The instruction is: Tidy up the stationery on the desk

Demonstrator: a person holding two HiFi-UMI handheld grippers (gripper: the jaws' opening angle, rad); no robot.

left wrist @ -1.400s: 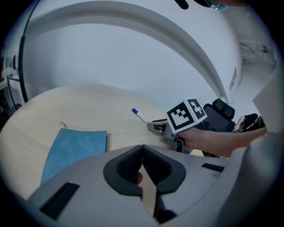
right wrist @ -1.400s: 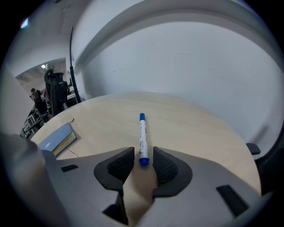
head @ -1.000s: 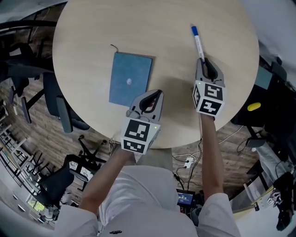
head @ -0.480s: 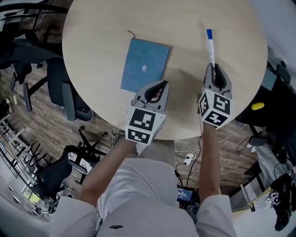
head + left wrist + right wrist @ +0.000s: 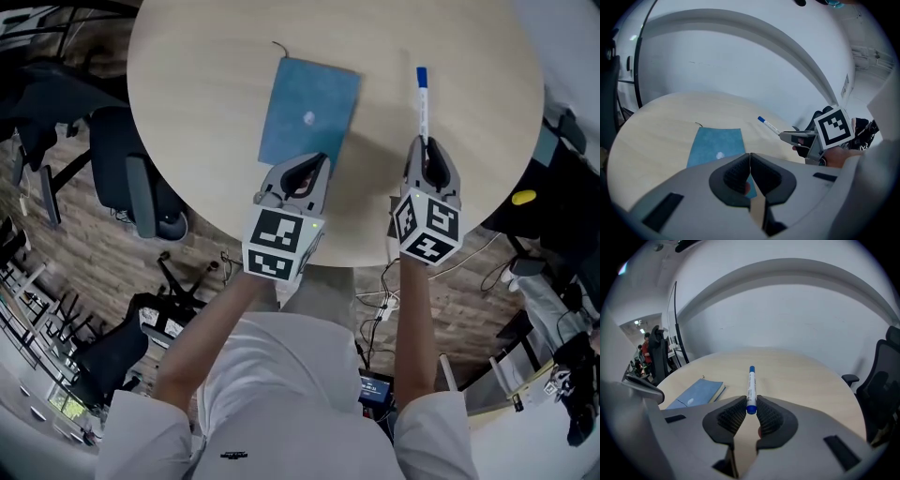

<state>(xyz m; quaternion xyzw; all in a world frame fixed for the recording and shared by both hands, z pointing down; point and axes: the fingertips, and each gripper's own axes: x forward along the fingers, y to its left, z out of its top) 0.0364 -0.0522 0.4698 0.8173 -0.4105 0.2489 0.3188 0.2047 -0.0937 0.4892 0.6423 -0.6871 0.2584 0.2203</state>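
Right tool (image 5: 750,400) is clamped on the pen (image 5: 421,105), pads pinching its near blue end so almost the whole white barrel sticks out ahead over the counter (image 5: 206,84). An end grip like that probably keeps the pen easy to aim and lay down wherever it is meant to go. Left tool (image 5: 749,158) has its jaws closed, pads meeting, and nothing readable is clamped between them. Its tips sit right at the near edge of the blue notebook (image 5: 309,111), which lies flat and closed on the counter, slightly skewed, just left of the pen. Closed tips at that edge look like a nudging or steadying pose rather than a pick-up, likely to square the notebook up. Both tools point the same way, side by side near the counter's front rim, so the two items seem to be getting grouped. Hard calls: neither view settles whether the left tool's tips actually touch the notebook or hang just over it, as a sliver of blue shows below the pads but contact is unclear. I also cannot tell if the pen's far tip rests on the counter or is lifted clear. The pale spot (image 5: 308,118) on the cover is too small to identify, as is the thin dark cord (image 5: 278,47) at the far edge. The counter's far side is cut off in the head view.
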